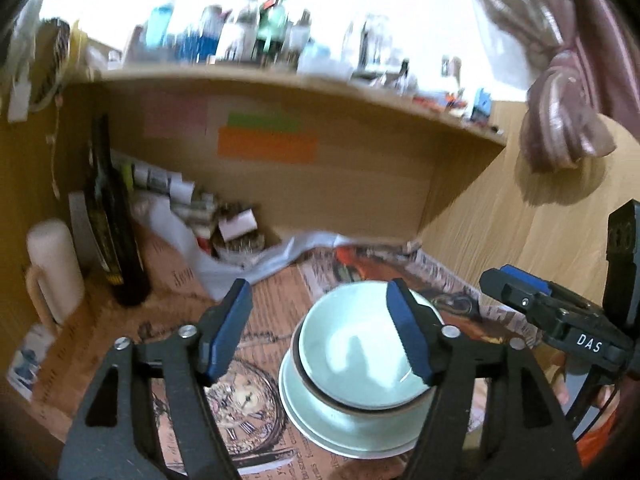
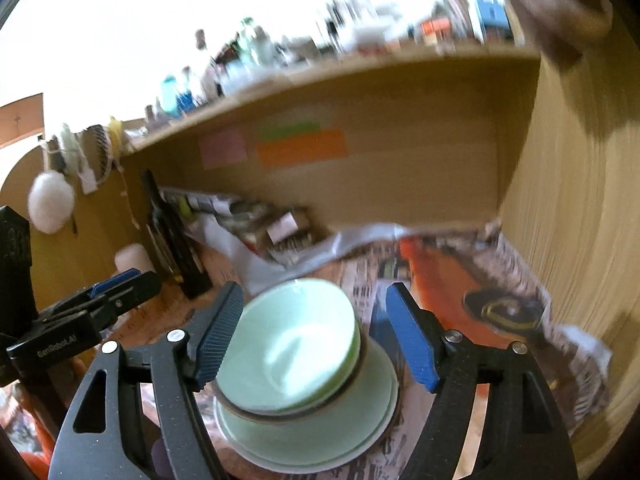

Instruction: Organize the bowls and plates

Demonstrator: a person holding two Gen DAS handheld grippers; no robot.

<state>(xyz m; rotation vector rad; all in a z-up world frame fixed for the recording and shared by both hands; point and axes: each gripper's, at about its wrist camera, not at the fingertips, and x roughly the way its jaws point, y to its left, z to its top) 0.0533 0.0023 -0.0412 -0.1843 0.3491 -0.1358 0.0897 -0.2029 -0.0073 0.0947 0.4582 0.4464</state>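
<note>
Item: stack of pale green bowls, nested mouth-up on pale green plates. Round pieces, no long axis; openings face up, the stack's axis about vertical. Glazed, smooth, glossy; a dark brown band shows at the foot of the lower bowl. How many bowls and plates make up the stack cannot be told.

Location: on printed paper bearing clock faces and newsprint, which covers the desk surface under a wooden shelf.

Tools: left gripper, black frame with blue ribbed pads, jaws standing wide, nothing between the pads; the stack lies below and beyond its right-hand finger. Right gripper, same make, jaws also wide and gripping nothing; the bowls show between and below its fingers, untouched.

Surroundings: dark bottle upright at the left, white mug beside it, crumpled white plastic and loose packets at the back of the alcove. Pink, green and orange notes stick to the back panel. Bottles and jars crowd the shelf top, blurred. A tied pinkish curtain hangs at the right. A wooden side panel closes in near the stack's right.
</note>
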